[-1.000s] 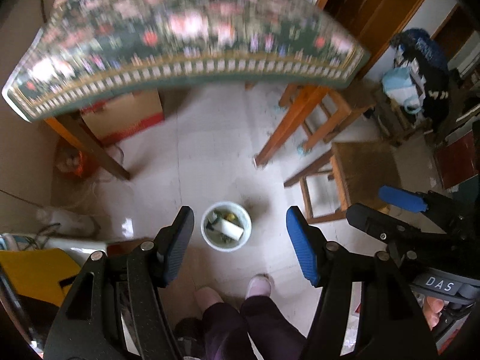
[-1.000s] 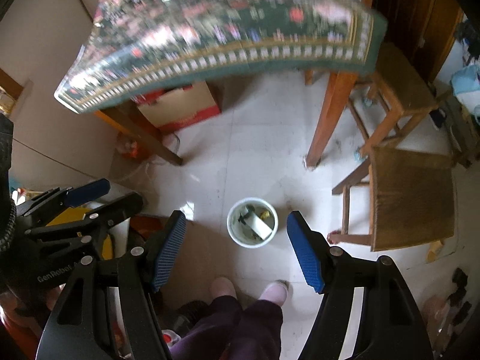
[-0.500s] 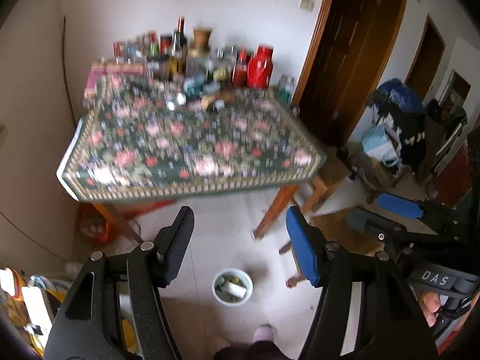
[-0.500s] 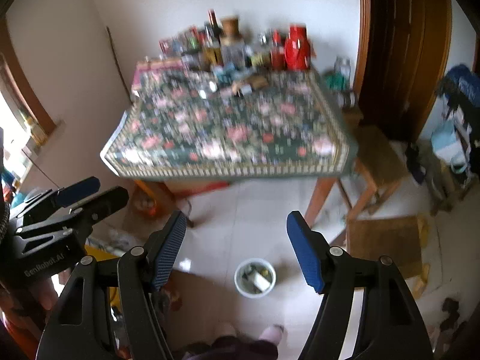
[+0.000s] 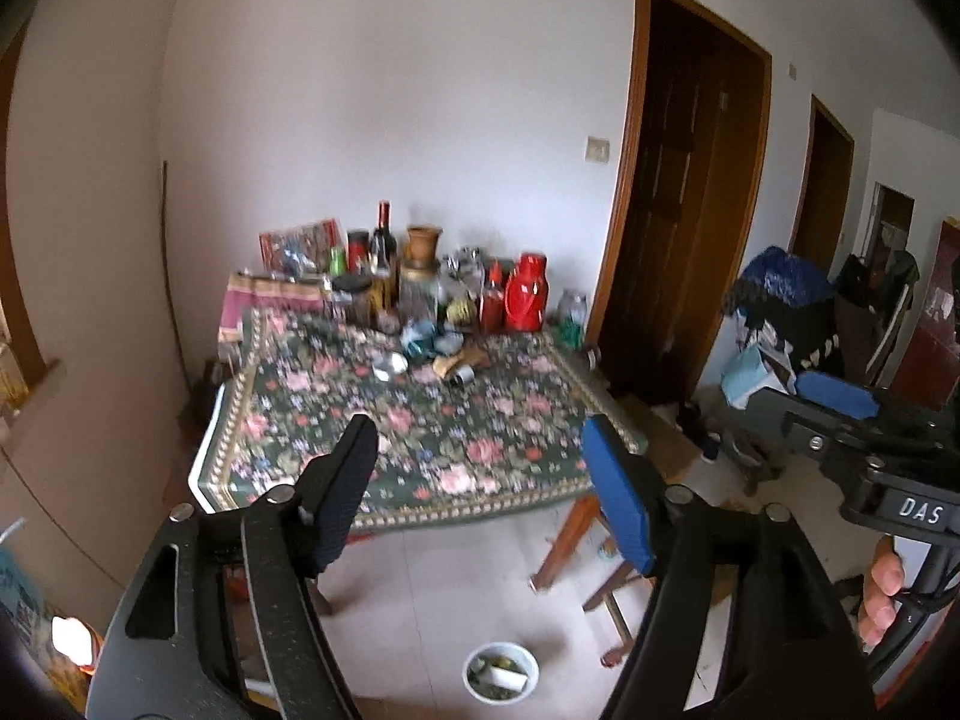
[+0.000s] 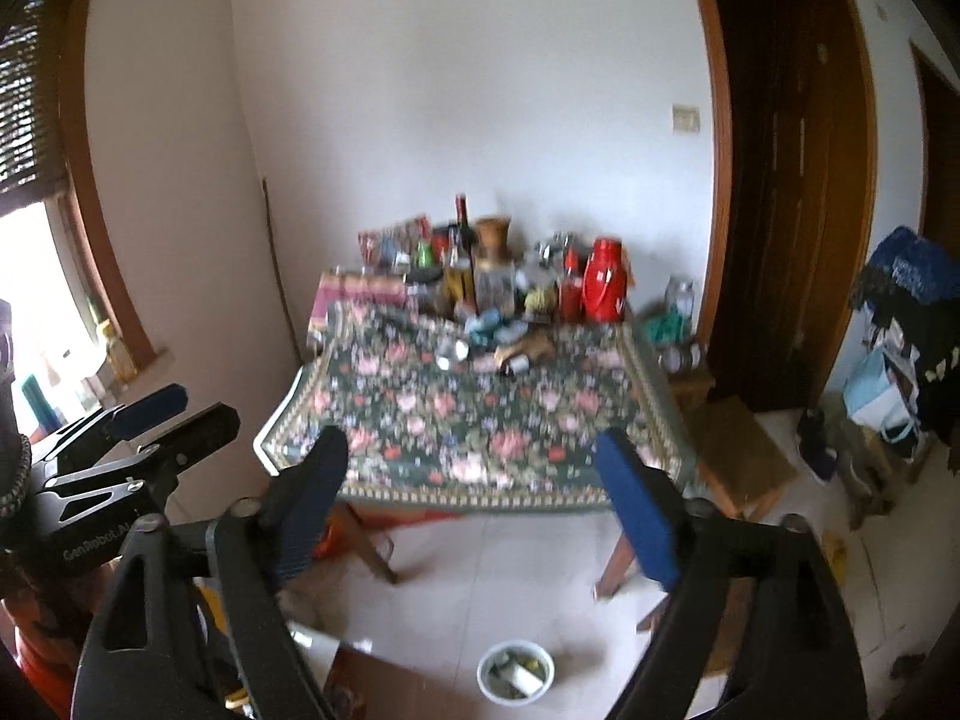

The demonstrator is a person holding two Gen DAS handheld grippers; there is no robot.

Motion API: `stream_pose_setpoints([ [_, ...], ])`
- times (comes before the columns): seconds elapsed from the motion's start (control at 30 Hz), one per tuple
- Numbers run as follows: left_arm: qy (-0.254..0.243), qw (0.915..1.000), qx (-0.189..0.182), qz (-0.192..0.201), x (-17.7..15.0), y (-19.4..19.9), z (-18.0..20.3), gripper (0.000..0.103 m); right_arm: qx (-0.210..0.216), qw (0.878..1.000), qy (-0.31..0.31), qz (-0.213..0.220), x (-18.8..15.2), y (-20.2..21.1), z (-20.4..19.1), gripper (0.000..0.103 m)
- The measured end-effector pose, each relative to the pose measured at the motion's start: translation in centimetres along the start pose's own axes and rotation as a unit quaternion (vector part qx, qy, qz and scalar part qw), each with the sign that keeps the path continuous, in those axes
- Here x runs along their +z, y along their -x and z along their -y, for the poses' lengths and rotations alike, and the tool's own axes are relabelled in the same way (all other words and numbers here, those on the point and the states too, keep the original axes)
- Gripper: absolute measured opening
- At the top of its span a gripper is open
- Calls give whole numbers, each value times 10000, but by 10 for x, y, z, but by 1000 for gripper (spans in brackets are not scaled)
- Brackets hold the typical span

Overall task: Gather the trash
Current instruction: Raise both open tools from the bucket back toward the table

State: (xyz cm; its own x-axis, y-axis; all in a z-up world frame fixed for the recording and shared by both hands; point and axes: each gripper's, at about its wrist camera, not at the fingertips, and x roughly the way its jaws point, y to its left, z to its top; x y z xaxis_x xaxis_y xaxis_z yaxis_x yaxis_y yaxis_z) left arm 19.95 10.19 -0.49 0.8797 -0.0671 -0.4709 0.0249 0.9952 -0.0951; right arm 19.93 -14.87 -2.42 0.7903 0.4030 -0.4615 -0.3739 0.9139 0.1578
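Both grippers, left gripper [image 5: 480, 495] and right gripper [image 6: 474, 504], now face the table [image 5: 420, 420] instead of the floor bucket [image 5: 501, 673], jaws opening and empty; litter [image 5: 459, 369] mid-table looks light, crushable, so pinch across its middle.

One white bucket [image 5: 501, 672], one floral-clothed table [image 5: 420, 420], one red thermos [image 5: 526, 292], two grippers

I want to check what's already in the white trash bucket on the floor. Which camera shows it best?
The right wrist view: the white bucket sits clear between the jaws, a pale piece visible inside. The left wrist view shows the same bucket, also whole, its contents no clearer.
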Motion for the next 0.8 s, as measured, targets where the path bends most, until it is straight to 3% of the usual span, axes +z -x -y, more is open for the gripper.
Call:
stream_pose_setpoints([
  [0.1, 43, 9999, -27, 105, 4, 0, -4, 90, -89, 9999, 6, 46, 5, -3, 1, 89],
  [0.43, 27, 9998, 185, 57, 20, -57, -3, 90, 3, 9998, -162, -74, 22, -50, 31, 89],
  [0.8, 440, 9972, 602, 91, 79, -153, 19, 90, 398, 9991, 50, -155, 86, -122, 96, 89],
])
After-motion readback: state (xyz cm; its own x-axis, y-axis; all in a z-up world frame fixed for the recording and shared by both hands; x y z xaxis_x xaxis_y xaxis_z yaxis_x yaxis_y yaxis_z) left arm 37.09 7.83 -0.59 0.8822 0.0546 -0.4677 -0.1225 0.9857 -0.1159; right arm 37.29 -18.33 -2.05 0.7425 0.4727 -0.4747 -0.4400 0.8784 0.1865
